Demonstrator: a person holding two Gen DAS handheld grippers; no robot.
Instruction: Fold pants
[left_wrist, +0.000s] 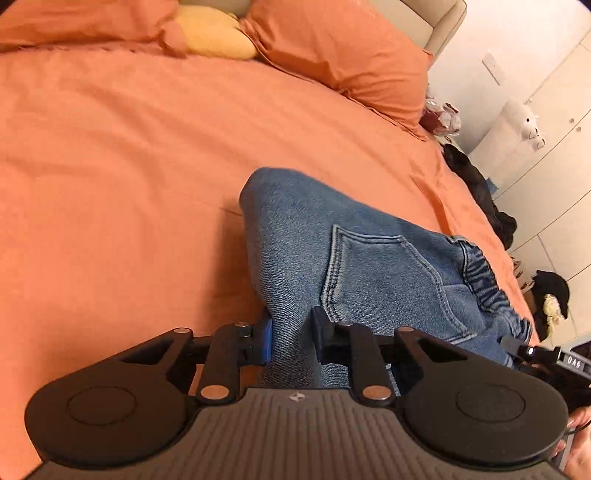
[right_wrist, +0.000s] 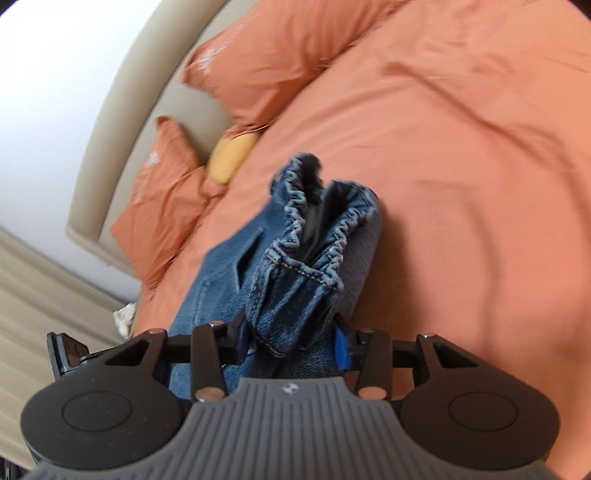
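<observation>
Blue denim pants (left_wrist: 351, 258) with an elastic waistband lie bunched on an orange bed cover (left_wrist: 129, 166). A back pocket shows in the left wrist view. My left gripper (left_wrist: 291, 339) is shut on a fold of the denim near the pocket. My right gripper (right_wrist: 291, 339) is shut on the gathered waistband end of the pants (right_wrist: 295, 277), which stands up between the fingers. The tip of the right gripper (left_wrist: 532, 350) shows at the right edge of the left wrist view. The pant legs are hidden.
Orange pillows (left_wrist: 351, 55) and a yellow cushion (left_wrist: 214, 33) lie at the head of the bed by a beige headboard (right_wrist: 122, 110). Dark clothes (left_wrist: 480, 184) lie along the bed's right edge. A white cabinet and a plush toy (left_wrist: 528, 122) stand beyond it.
</observation>
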